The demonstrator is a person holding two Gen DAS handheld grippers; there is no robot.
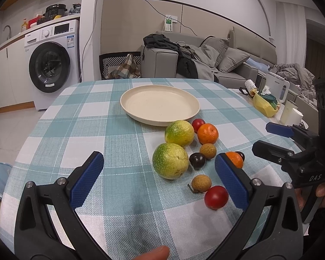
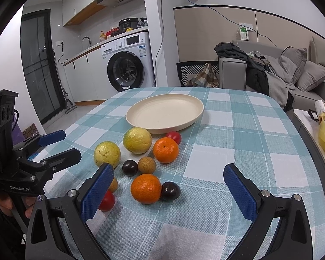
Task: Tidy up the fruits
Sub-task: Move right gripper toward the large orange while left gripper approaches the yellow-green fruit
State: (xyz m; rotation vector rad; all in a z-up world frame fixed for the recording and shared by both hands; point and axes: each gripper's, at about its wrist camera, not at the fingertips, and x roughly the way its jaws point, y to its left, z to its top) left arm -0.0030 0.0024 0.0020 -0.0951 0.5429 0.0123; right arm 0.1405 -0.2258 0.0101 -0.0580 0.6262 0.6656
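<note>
Your left gripper [image 1: 159, 174] is wide open and holds nothing; its blue ribbed pads [image 1: 87, 179] hover low over the near part of the table with the teal and white checked cloth [image 1: 75, 130]. Between these pads you see the near large yellow-green round citrus [image 1: 170, 161], a small dark purple round fruit [image 1: 197, 160], a small tan rough-skinned longan with a short stem [image 1: 201, 183] and a small glossy red round fruit [image 1: 216, 197], which lies just beside the right pad.

Your right gripper [image 2: 169, 191] is also wide open and empty. Between its pads [image 2: 240, 192] lie the near orange mandarin [image 2: 146, 188] and a second dark purple fruit [image 2: 170, 191], touching each other.

Farther from you are a second tan longan [image 2: 147, 165], the far orange mandarin [image 2: 165, 150], a second yellow-green citrus [image 2: 137, 140] and another small red fruit [image 2: 173, 137], all in one loose group on the cloth. The second citrus and this red fruit are just beside the near rim of the cream round shallow plate [image 2: 192, 106], which stands at the far middle of the table and has no fruit on it.

Behind the table, on the far left, stands a white front-loading washing machine [image 1: 52, 62], and on the far right a grey sofa with cushions [image 1: 234, 58].
</note>
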